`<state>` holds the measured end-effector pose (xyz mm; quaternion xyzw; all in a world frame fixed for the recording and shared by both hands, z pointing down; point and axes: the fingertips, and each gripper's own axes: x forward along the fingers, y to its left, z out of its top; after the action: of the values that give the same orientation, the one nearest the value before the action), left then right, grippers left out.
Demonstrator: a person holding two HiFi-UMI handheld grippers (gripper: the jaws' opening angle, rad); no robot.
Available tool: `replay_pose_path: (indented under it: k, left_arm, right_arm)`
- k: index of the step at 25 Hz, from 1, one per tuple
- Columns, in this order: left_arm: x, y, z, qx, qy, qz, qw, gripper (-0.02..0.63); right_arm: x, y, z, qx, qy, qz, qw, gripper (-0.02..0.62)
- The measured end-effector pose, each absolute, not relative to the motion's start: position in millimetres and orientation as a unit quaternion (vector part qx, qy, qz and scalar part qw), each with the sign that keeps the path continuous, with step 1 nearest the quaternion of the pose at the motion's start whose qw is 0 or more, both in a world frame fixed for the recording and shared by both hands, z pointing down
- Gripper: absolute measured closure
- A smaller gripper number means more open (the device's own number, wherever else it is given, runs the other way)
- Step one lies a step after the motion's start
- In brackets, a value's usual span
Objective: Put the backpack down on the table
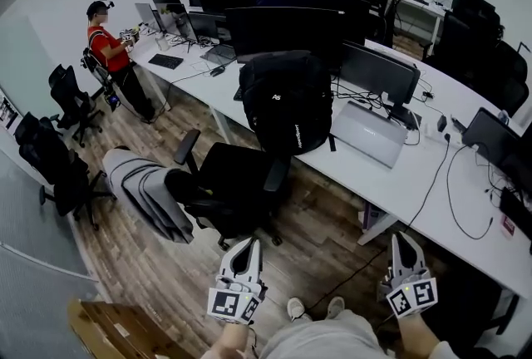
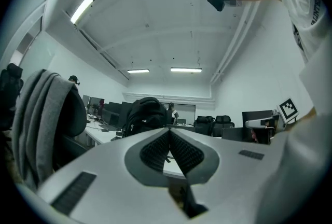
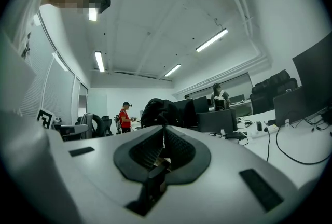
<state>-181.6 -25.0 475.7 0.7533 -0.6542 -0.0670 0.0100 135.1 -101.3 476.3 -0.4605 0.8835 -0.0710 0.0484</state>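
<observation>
The backpack (image 1: 287, 104) is standing upright on the desk (image 1: 391, 181) at frame centre, well above the nearer left hand-held gripper (image 1: 247, 248) and the right hand-held gripper (image 1: 406, 239), both pinched together empty

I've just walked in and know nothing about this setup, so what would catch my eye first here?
The big black backpack grabs the eye first, standing upright on the long white table in front of a dark monitor. Just before it is a black office chair with a grey jacket draped over its back. At the bottom edge, the left gripper and right gripper point forward, shut and empty.
</observation>
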Motion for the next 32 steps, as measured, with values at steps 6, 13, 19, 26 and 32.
replay_pose_path:
  k: [6,13,19,26,32]
  left_arm:
    - [-185.9,-12.6,469.6,0.717,-0.693,-0.077,0.017,0.597]
    - [-171.2,-10.8,465.7,0.715,-0.693,-0.086,0.029,0.597]
    - [-160.7,-18.2,456.9,0.721,-0.685,-0.101,0.027,0.597]
    - [-146.6,-26.1,453.9,0.728,-0.678,-0.104,0.023,0.597]
    - [-137.2,-26.4,450.8,0.731,-0.676,-0.09,0.009,0.597]
  right_arm:
    - [151.8,-103.0,465.4,-0.445,0.892,-0.068,0.051,0.571]
    - [174.4,-94.0,474.1,-0.451,0.888,-0.081,0.048,0.575]
    - [184.2,-97.3,479.8,-0.451,0.886,-0.092,0.055,0.581]
    - [191.5,-102.5,476.4,-0.451,0.886,-0.089,0.06,0.581]
    - [193.1,-103.3,477.6,-0.447,0.888,-0.089,0.056,0.581]
